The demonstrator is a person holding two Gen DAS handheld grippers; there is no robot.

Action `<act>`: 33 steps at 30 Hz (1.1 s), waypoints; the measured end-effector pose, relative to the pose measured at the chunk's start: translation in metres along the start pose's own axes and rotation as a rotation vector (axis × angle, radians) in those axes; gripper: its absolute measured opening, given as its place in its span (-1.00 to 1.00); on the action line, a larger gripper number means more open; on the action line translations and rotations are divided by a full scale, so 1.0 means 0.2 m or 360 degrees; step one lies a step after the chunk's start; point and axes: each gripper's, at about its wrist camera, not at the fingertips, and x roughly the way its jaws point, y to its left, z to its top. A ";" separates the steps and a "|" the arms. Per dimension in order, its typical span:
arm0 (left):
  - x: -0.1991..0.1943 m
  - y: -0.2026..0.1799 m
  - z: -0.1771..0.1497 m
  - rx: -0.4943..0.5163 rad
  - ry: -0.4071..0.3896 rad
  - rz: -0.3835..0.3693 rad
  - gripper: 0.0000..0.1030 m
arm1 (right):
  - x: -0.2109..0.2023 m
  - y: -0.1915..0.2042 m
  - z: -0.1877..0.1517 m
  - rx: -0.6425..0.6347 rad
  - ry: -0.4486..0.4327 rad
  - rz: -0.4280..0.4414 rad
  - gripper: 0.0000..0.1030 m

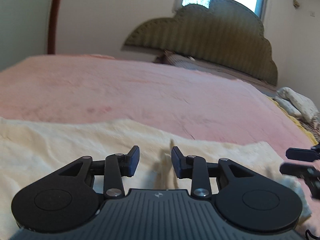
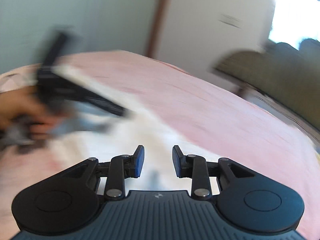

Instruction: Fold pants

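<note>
Cream fleece pants lie spread on a pink blanket on a bed. My left gripper is open just above the pants, with a raised crease of the cloth between its jaws. The right gripper's fingers show at the right edge of the left wrist view, over the pants' end. In the blurred right wrist view my right gripper is open and empty above the pale pants. The left gripper and the hand holding it appear at the left there.
A green scalloped headboard stands at the back under a window. A checked pillow lies before it. A crumpled white cloth sits at the bed's right edge. A wooden door frame is at the left.
</note>
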 end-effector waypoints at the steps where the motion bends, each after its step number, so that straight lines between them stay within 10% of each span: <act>1: -0.01 -0.01 0.01 0.0013 -0.0011 0.0005 -0.17 | 0.06 -0.08 0.00 0.0101 0.0051 -0.0056 -0.42; 8: 0.06 -0.18 0.06 0.0274 0.0160 -0.0288 0.47 | 0.37 -0.26 -0.14 0.0465 0.0316 -0.0084 -0.43; 12: 0.20 -0.19 0.03 0.0264 0.0295 -0.0136 0.42 | 0.25 -0.16 -0.11 0.0458 0.0219 -0.0100 -0.41; 20: 0.09 -0.22 -0.09 0.0458 0.0176 -0.0054 0.46 | 0.07 -0.02 -0.35 0.0416 0.0243 -0.0052 -0.38; 25: 0.02 -0.13 -0.12 0.0326 0.0174 -0.0071 0.51 | -0.01 -0.01 -0.30 0.0553 0.0121 -0.0097 -0.28; 27: 0.01 -0.08 -0.14 0.0275 0.0227 -0.0074 0.51 | -0.01 0.02 -0.31 0.0555 0.0131 -0.0024 0.18; 33: -0.10 0.15 -0.13 -0.0109 0.0177 -0.0070 0.51 | 0.02 0.14 -0.32 0.0489 0.0096 -0.0099 0.22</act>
